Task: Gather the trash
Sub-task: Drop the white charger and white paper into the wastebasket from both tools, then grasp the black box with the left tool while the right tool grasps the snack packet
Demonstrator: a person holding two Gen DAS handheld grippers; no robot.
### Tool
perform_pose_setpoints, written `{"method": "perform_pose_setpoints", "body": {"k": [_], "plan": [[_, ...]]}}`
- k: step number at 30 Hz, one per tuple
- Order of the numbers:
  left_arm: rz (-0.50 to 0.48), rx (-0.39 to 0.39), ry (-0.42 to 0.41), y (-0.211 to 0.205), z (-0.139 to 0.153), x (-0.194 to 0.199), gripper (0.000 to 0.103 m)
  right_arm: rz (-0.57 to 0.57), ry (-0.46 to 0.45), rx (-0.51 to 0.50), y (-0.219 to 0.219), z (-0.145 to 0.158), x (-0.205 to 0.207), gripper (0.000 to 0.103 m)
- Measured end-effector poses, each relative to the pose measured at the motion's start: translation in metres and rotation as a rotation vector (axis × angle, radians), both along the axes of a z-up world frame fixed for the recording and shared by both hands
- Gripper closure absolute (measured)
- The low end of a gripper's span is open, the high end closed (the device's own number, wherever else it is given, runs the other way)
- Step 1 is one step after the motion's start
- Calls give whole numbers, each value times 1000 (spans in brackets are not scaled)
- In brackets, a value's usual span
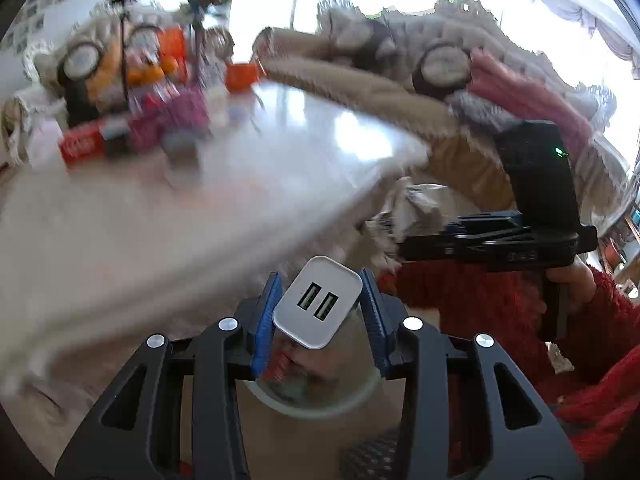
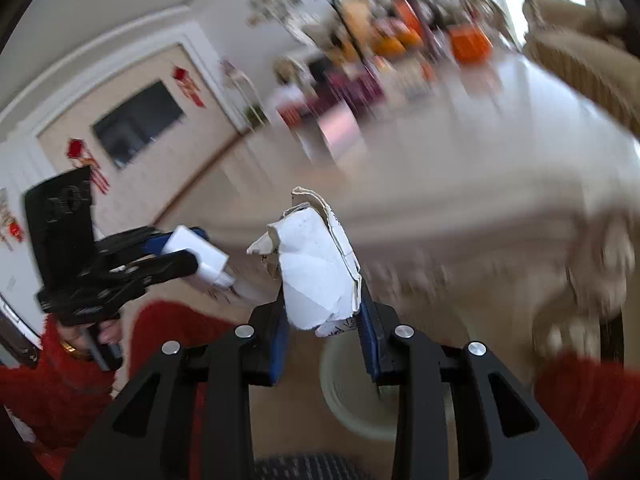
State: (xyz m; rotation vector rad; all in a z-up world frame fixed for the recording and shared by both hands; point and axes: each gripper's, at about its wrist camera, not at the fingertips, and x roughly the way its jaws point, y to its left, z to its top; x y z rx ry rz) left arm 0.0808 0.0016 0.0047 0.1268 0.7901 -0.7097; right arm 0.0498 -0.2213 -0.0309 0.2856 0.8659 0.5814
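Observation:
My left gripper is shut on a white two-port USB charger and holds it off the table's near edge, above a round pale bin with wrappers inside. My right gripper is shut on a crumpled piece of white cardboard, also over the pale bin. The right gripper shows in the left wrist view at the right with the crumpled cardboard. The left gripper shows at the left of the right wrist view with the charger.
A white table fills the left and middle, blurred. At its far end stand red and pink boxes, orange items and a flower. A beige sofa with cushions runs behind it. A dark screen hangs on the wall.

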Motion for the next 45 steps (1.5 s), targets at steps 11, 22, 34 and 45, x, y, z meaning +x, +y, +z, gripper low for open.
{"method": "perform_pose_setpoints", "body": {"k": [11, 22, 34, 45], "plan": [[86, 143, 118, -49, -107, 14, 37, -55, 184, -284, 20, -107, 36, 37], [302, 70, 202, -3, -142, 2, 36, -115, 218, -223, -4, -121, 21, 35], [304, 157, 123, -7, -141, -21, 36, -84, 101, -222, 10, -97, -5, 35], [325, 68, -34, 3, -60, -33, 36, -153, -53, -53, -15, -42, -21, 35]]}}
